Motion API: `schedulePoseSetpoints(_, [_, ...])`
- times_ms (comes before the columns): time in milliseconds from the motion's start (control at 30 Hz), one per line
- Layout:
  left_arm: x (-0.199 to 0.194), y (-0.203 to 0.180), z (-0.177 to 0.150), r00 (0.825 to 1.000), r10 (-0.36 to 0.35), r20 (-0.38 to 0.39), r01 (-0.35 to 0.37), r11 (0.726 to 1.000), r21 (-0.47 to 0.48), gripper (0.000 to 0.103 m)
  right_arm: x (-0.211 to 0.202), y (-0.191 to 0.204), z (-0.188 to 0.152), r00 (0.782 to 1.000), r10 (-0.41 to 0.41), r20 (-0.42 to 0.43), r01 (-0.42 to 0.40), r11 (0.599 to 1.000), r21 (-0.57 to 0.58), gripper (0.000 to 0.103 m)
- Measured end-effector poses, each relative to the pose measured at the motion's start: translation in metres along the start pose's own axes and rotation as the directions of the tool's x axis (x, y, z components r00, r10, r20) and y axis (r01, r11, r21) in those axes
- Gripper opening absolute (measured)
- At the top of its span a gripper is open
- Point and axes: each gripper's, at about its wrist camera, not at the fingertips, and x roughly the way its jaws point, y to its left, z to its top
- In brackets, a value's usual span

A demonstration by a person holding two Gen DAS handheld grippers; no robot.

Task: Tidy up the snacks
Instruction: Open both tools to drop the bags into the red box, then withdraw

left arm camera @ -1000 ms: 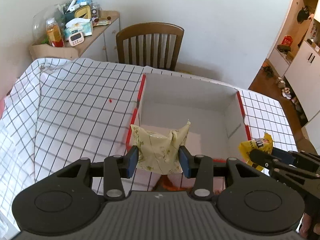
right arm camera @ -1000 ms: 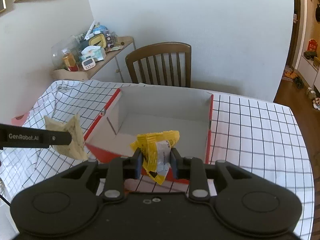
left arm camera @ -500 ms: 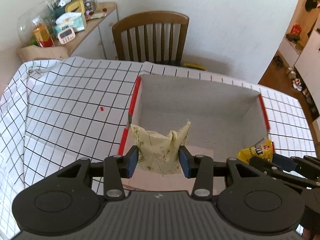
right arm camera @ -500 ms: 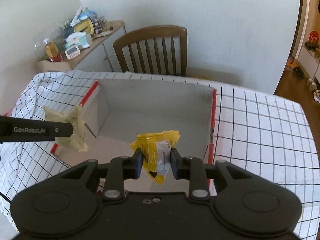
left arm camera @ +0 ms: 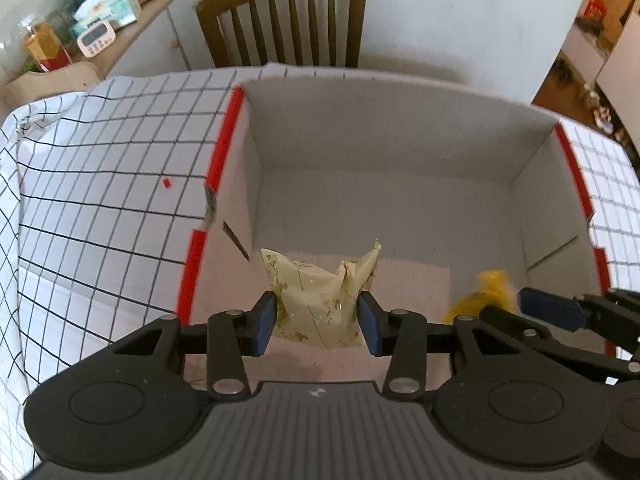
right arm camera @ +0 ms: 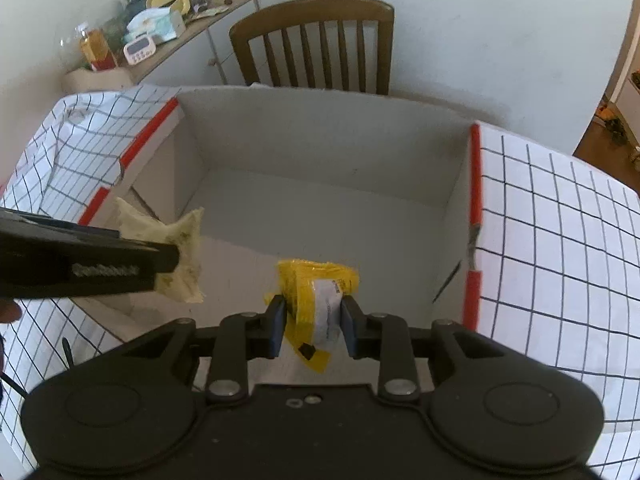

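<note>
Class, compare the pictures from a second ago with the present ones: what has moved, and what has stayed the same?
Both grippers have moved forward and down, from the box's near edge to inside the open box. The left gripper still grips the pale green packet; the right gripper still grips the yellow packet. Nothing was released. Box and chair stayed put.

We hold our left gripper (left arm camera: pixel 318 322) level and pointing forward, its blue pads (left arm camera: pixel 265 322) pressed in on a pale green snack packet (left arm camera: pixel 320 300); our right gripper (right arm camera: pixel 312 330) sits just beside it on the right, likewise level, its jaws pinched on a yellow snack packet (right arm camera: pixel 316 300); both are poised side by side at about the same height
</note>
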Motion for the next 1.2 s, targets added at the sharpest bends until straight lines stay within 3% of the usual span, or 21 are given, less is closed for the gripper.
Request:
schedulePoseSetpoints(300, [0.013,0.003,0.0,0.999,-0.014,-0.038,0.013,1.0,-0.009,0.045,0.005,-0.003,0.001,1.0,0.0,-0.014,0.0,1.0,-0.008,0.033])
schedulePoseSetpoints(400, [0.011,0.006,0.0,0.999,-0.026,-0.036,0.025,0.999,-0.03,0.057,0.004,-0.005,0.0,1.0,0.009,-0.014,-0.009,1.0,0.004,0.037])
schedulePoseSetpoints(567, [-0.001,0.008,-0.001,1.0,-0.028,-0.014,0.027,0.999,-0.034,0.058,-0.004,-0.004,-0.002,1.0,0.011,-0.003,-0.011,1.0,0.0,0.046])
schedulePoseSetpoints(800, [-0.032,0.012,-0.008,0.998,-0.048,0.044,0.05,0.998,-0.036,0.058,-0.028,-0.002,-0.004,0.999,0.009,0.041,-0.01,1.0,0.013,0.064])
schedulePoseSetpoints(933, [-0.056,0.017,-0.015,0.994,-0.054,0.09,0.057,0.998,-0.034,0.059,-0.047,0.003,-0.005,0.997,0.014,0.077,-0.015,1.0,0.014,0.066])
schedulePoseSetpoints(1200, [-0.102,0.028,-0.033,0.982,-0.082,0.17,0.088,0.996,-0.024,0.063,-0.089,0.014,-0.013,0.988,0.031,0.151,-0.033,0.999,0.017,0.078])
